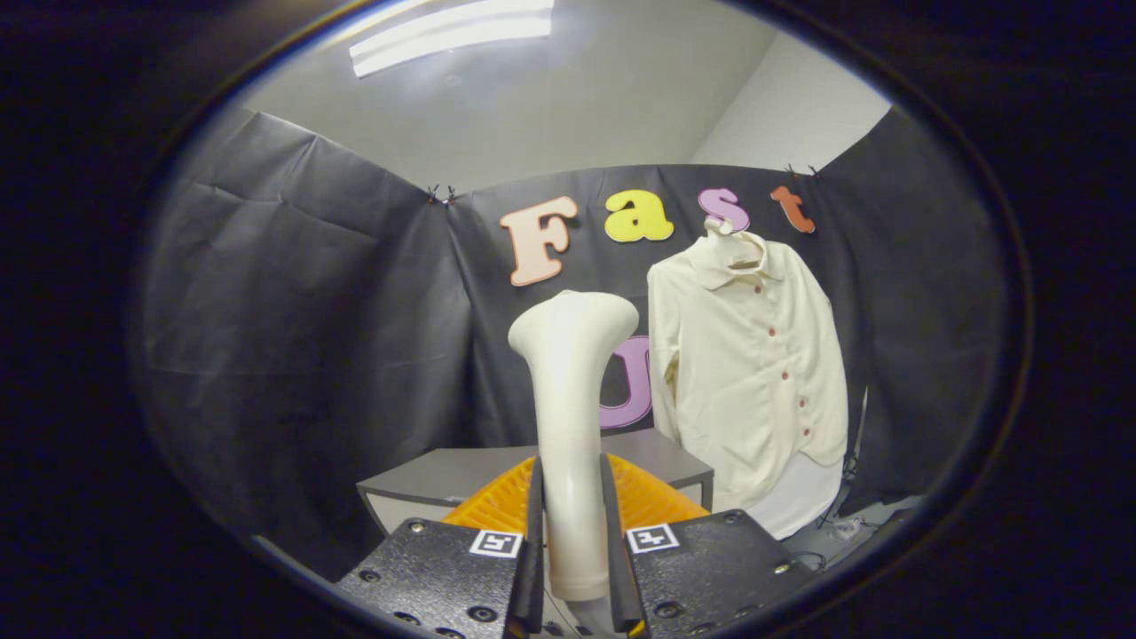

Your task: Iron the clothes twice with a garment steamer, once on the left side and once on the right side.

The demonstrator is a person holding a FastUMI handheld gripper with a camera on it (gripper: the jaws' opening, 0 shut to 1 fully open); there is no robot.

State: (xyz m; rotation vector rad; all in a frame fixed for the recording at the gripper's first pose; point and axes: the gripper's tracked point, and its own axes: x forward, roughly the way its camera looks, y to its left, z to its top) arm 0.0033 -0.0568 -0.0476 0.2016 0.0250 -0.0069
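Tongs (572, 532) closed on the steamer (568, 417): both black fingers (534, 541) press the cream handle from left and right, low on its shaft. Steamer stands upright between the fingers, its shaft rising and flaring into a broad head at the top. The head's working face cannot be seen from this side. Each finger block carries a small square black-and-white marker (495, 543) on its upper face.

Just beyond the fingers, behind the steamer handle, lies an orange ribbed item (652, 497); its exact form cannot be told, as the tongs and handle cover its middle. It rests on a grey tabletop (426, 479) that extends to the left and far side of the fingers.

Farther off and to the right hangs the shirt (750, 382), cream-coloured, long-sleeved, with a collar and a row of dark red buttons down the front. It hangs from a hanger (741, 253) against the black cloth wall (302, 311), well apart from the steamer head. A paler layer shows below its hem.

Cables (834, 528) lie on the floor at the far right, below the shirt. A ceiling light (448, 35) is lit overhead.
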